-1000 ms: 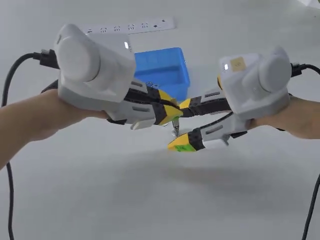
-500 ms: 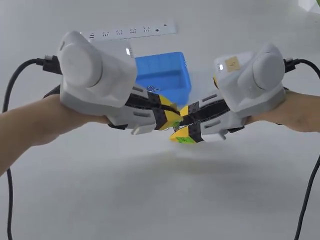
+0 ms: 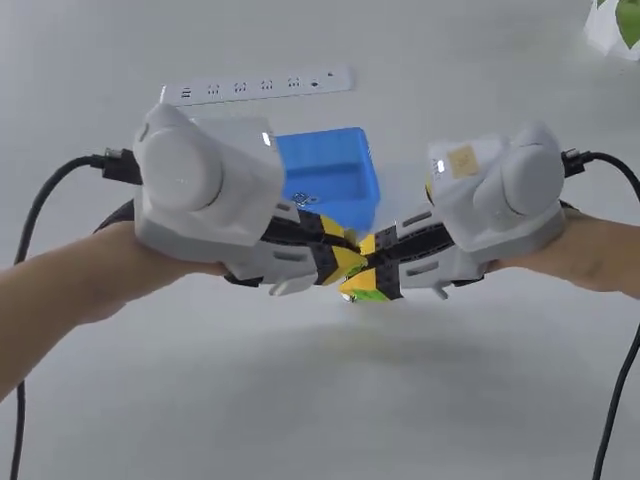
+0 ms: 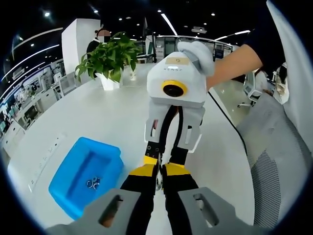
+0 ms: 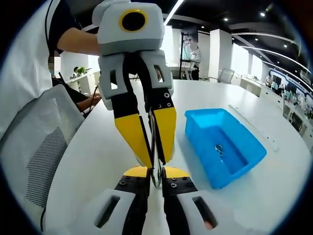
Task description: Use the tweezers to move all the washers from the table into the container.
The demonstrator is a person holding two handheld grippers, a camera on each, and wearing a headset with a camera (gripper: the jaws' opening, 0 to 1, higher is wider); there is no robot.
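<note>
On white table (image 3: 300,400): container (image 3: 322,143), power strip (image 3: 258,86)

Tweezers (image 5: 156,177) mostly hidden between jaws; washers (image 4: 93,183) uncountable.

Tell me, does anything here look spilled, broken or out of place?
Nothing stands out. The blue container sits upright on the table with a few washers inside. The left gripper and right gripper meet tip to tip near it, with what looks like the tweezers between them.
</note>
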